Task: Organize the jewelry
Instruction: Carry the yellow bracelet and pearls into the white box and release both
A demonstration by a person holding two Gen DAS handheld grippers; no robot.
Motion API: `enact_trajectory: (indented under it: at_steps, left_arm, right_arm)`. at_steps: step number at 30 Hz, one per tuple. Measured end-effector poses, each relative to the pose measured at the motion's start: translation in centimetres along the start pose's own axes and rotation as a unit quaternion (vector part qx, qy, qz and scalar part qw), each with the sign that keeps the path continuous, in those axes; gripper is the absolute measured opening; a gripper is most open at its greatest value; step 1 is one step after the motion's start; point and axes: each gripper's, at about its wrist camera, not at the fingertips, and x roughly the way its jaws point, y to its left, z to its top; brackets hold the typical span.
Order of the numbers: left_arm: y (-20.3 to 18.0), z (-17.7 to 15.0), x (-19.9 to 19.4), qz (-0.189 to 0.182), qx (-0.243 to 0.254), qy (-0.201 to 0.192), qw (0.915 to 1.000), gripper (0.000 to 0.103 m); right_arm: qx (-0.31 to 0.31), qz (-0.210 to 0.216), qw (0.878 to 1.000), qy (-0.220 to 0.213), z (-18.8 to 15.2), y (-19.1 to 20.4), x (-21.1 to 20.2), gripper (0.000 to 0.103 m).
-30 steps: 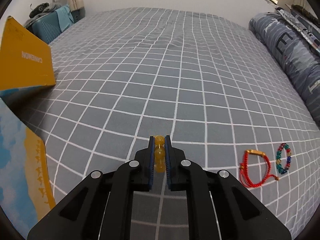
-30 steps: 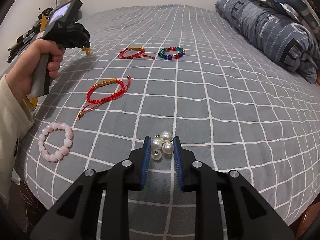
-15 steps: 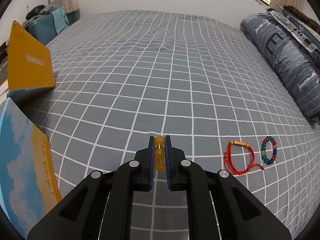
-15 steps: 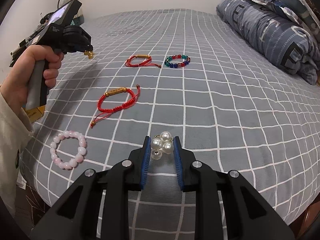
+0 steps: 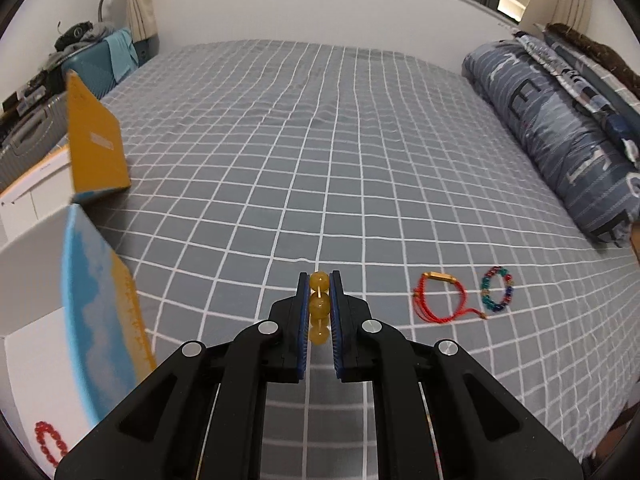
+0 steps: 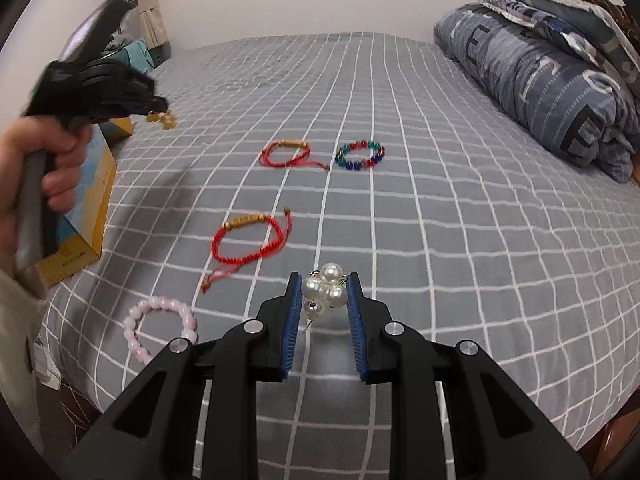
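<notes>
My left gripper point(image 5: 319, 280) is shut on a yellow bead bracelet point(image 5: 319, 305), held above the grey checked bed near an open box point(image 5: 92, 308) at the left; a red bead bracelet point(image 5: 50, 442) lies inside it. My right gripper point(image 6: 324, 280) is shut on a pearl cluster point(image 6: 325, 290) above the bed's near edge. On the bed lie a red cord bracelet point(image 6: 250, 242), a second red cord bracelet point(image 6: 286, 154), a multicoloured bead bracelet point(image 6: 360, 156) and a pink bead bracelet point(image 6: 160, 326). The left gripper point(image 6: 160, 114) shows blurred in the right wrist view.
A folded blue-grey duvet point(image 5: 560, 128) lies along the bed's right side. A yellow box lid point(image 5: 94, 148) stands at the left edge, with a suitcase and clutter point(image 5: 92, 60) behind it. The white wall is beyond the bed.
My left gripper has drawn back and leftward with the yellow beads, bringing the open box and its red bracelet into view. My right gripper has risen slightly, still holding the pearls.
</notes>
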Motion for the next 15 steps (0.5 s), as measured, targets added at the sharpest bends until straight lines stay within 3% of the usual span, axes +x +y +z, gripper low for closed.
enact_trajectory:
  at_steps: [8,15]
  left_arm:
    - [2.0,-1.2,-7.3,-0.002,0.009,-0.045,0.999,0.009]
    - [6.5,-2.1,-13.6,0.014,-0.009,-0.076,0.997,0.009]
  right_arm:
    - [0.002,0.027,1.0,-0.011,4.2,0.5,-0.7,0.022]
    - [-0.026,0.051,0.998,-0.038,9.2,5.1,-1.5,0.022]
